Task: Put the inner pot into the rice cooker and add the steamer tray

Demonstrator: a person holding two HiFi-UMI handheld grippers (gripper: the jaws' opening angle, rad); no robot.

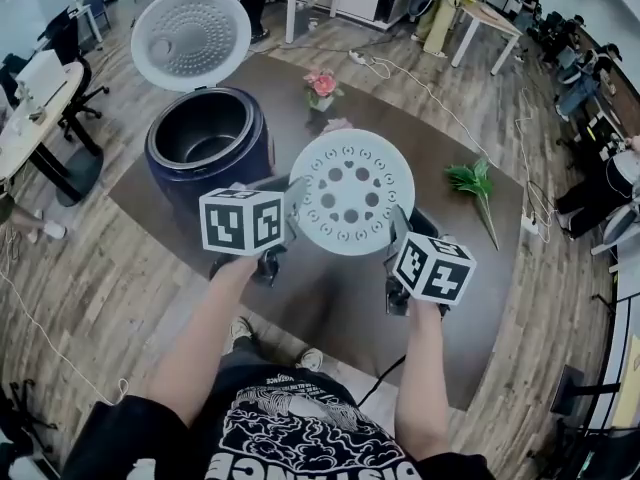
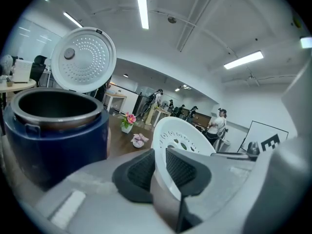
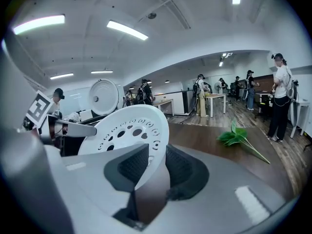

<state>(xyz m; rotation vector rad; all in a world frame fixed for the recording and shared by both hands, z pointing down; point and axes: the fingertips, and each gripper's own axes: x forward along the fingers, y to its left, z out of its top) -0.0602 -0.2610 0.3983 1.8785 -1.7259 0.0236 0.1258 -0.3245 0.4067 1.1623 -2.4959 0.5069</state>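
Holds the steamer tray [image 1: 350,193] by opposite rim edges, left gripper [image 2: 158,167] and right gripper [image 3: 156,165] both pinched onto it. Risks tipping or dropping it short of the rice cooker [image 1: 258,148] if either thin-edge pinch slips.

Light's decent rn, even and fairly bright. In the gripper views it all comes from ceiling strip lights [image 2: 142,6] high above the rice cooker [image 2: 58,130]; they clip to pure white, no detail. No hard shadows on the mat [image 1: 330,298] near the cooker, just soft dark smudges.

The white steamer tray [image 1: 350,193], just right of the cooker, is bright but its holes stay readable, no real glare. The left gripper [image 2: 158,167] and right gripper [image 3: 156,165] bodies go mushy close to the lens, out of focus imo.

Heavy fisheye everywhere. The floor planks [image 1: 120,308] bend away from the cooker twd the edges, and the gripper views have black corners. The bg behind the cooker is soft, low-res.
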